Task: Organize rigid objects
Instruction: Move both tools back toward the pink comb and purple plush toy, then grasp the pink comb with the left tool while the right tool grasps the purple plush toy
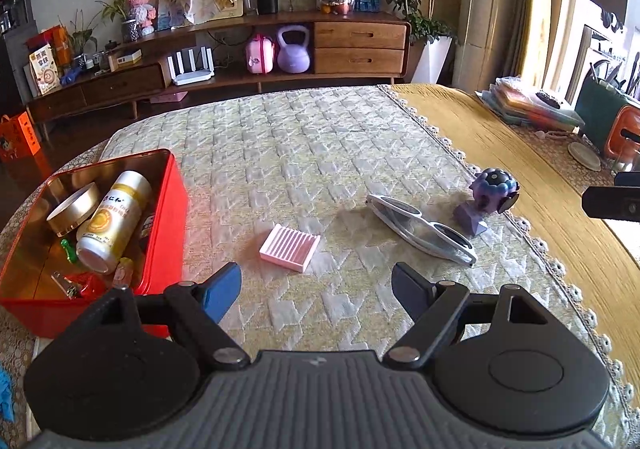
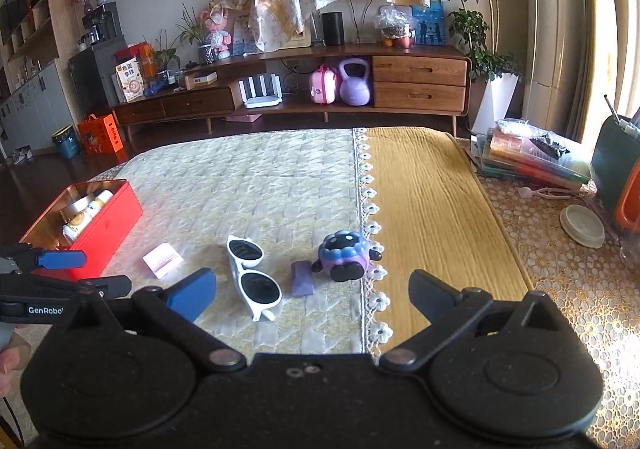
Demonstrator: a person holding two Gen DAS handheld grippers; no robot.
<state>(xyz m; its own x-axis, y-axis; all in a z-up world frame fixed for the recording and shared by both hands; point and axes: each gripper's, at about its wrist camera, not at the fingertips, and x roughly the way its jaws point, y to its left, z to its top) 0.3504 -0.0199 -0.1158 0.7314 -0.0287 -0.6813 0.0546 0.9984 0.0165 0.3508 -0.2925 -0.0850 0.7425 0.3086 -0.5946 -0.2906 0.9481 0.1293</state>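
Note:
A red tin box [image 1: 168, 205] stands at the left of the quilted mat and holds a yellow-white bottle [image 1: 114, 223], a gold tape roll [image 1: 74, 209] and small items. A pink ridged block [image 1: 290, 247], white sunglasses [image 1: 422, 229] and a purple toy figure [image 1: 490, 195] lie on the mat. My left gripper [image 1: 316, 291] is open and empty, just short of the pink block. My right gripper [image 2: 312, 295] is open and empty, hovering before the sunglasses [image 2: 252, 275] and the purple toy [image 2: 346, 255]. The red box [image 2: 100, 225] and pink block [image 2: 162, 259] show at left there.
A yellow cloth [image 2: 432, 217] covers the table's right half. A stack of folders [image 2: 532, 161], a white round dish [image 2: 582, 225] and a green container [image 2: 614, 165] sit at the far right. A wooden sideboard [image 1: 260, 49] stands beyond the table.

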